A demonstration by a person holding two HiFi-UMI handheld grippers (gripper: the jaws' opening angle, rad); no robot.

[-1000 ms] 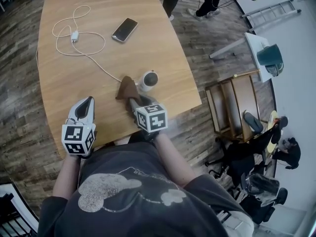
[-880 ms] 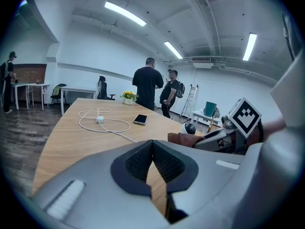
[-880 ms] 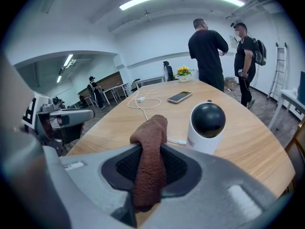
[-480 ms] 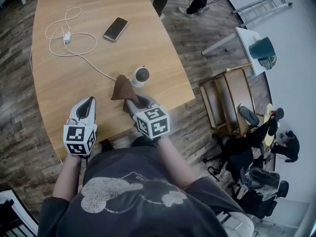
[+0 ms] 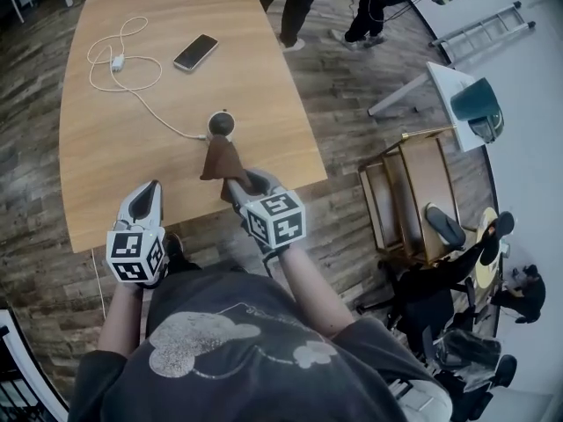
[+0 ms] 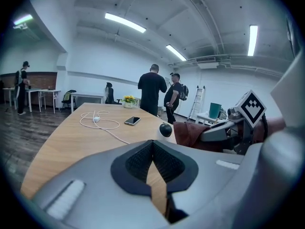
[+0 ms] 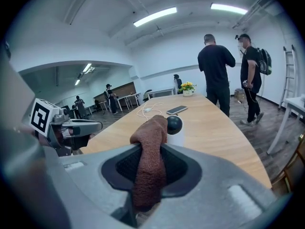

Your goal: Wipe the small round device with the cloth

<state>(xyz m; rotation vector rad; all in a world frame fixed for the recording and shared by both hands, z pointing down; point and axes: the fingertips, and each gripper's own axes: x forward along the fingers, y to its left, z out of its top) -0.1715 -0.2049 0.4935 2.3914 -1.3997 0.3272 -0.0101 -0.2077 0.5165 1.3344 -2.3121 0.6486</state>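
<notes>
The small round device (image 5: pixel 220 125), white with a black dome top, stands on the wooden table (image 5: pixel 106 148) near its right edge; it also shows as the device (image 7: pixel 174 130) and the device (image 6: pixel 165 130). My right gripper (image 5: pixel 230 179) is shut on a brown cloth (image 5: pixel 218 158), which hangs up and forward of the jaws, just short of the device. In the right gripper view the cloth (image 7: pixel 150 156) sits pinched between the pads. My left gripper (image 5: pixel 148 193) is at the table's near edge, shut and holding nothing.
A white cable with charger (image 5: pixel 123 64) runs across the table to the device. A phone (image 5: pixel 195 52) lies farther back. People (image 5: pixel 295 3) stand beyond the far right corner. A wooden shelf unit (image 5: pixel 409 196) stands right of the table.
The view has shifted and the device now sits farther from me. The right gripper still holds the cloth, now a short way behind the device. The left gripper stays at the table's edge.
</notes>
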